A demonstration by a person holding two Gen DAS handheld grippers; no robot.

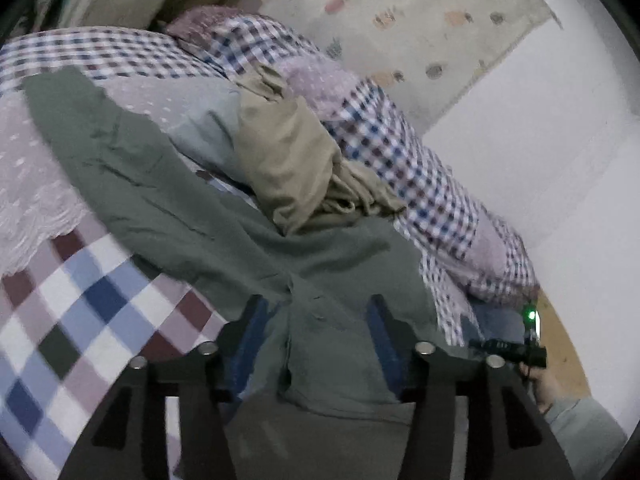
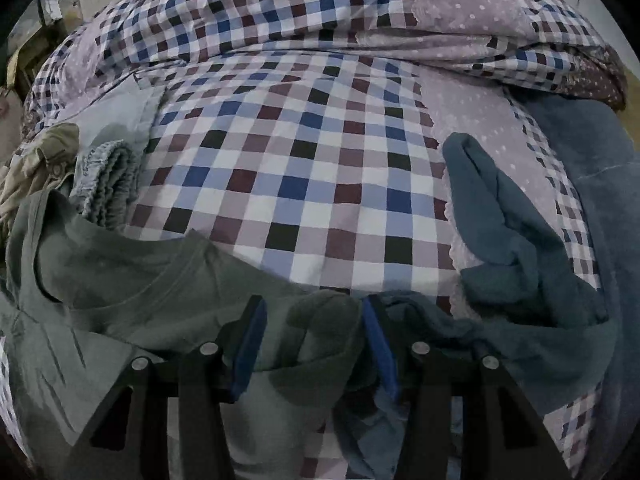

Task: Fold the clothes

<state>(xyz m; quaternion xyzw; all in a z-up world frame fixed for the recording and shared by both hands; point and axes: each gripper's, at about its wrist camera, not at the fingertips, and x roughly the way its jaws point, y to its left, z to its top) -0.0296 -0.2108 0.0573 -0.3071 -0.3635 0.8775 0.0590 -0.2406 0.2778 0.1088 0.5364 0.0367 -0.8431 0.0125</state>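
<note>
A grey-green garment (image 1: 192, 200) lies spread across the checkered quilt (image 1: 80, 320) on the bed. In the left wrist view its lower part runs between the blue pads (image 1: 252, 332) of my left gripper (image 1: 318, 330), which stands wide open over the cloth. In the right wrist view the same grey-green garment (image 2: 132, 276) fills the lower left, and a rounded fold of it sits between the fingers of my right gripper (image 2: 316, 336), also wide open. Neither pair of pads presses the fabric.
A crumpled khaki garment (image 1: 288, 168) and a pale blue one (image 1: 204, 120) lie beyond the green cloth. A teal garment (image 2: 504, 232), a dark blue cloth (image 2: 592, 160) and a folded denim piece (image 2: 108, 184) rest on the quilt (image 2: 304, 168). A patterned rug (image 1: 400, 8) covers the floor past the bed.
</note>
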